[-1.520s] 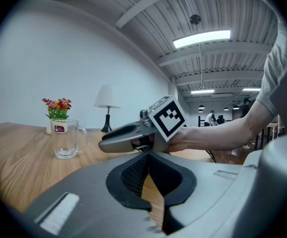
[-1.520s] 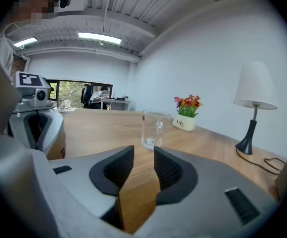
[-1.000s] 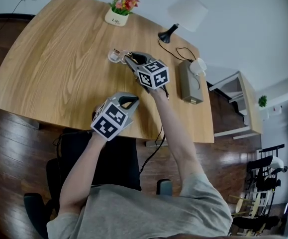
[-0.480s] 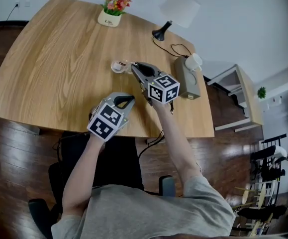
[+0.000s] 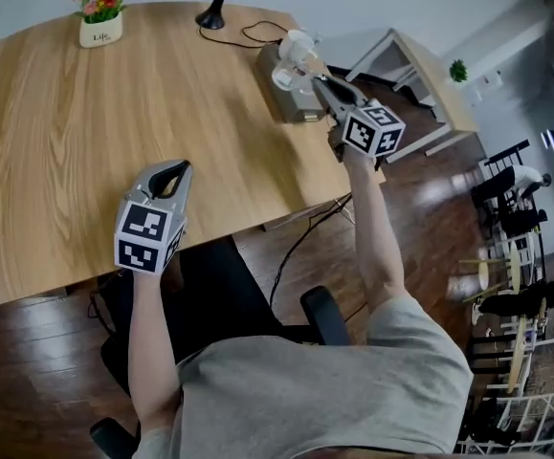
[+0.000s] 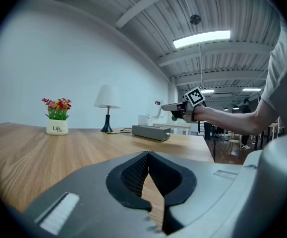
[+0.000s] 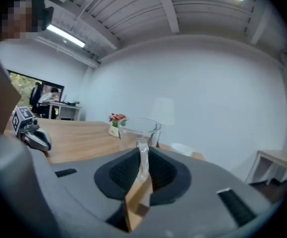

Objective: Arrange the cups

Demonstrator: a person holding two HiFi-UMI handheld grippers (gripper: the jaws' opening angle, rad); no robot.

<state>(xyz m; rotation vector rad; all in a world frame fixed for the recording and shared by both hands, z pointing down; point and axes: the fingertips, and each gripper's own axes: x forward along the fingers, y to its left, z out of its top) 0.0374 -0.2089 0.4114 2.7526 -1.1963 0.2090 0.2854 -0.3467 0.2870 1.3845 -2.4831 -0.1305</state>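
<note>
Right gripper point(image 7: 142, 156) clamps the glass cup point(image 7: 139, 126) by its handle, upright, mouth up (left gripper point(image 6: 148, 155) closed, empty).

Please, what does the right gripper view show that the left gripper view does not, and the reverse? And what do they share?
Only the right gripper view shows the grip: the handle of the clear cup pinched between the jaws of the right gripper. Only the left gripper view shows the grey box and the jaws of the left gripper, closed on nothing. Both show the wooden table, the flower pot and the lamp.
</note>
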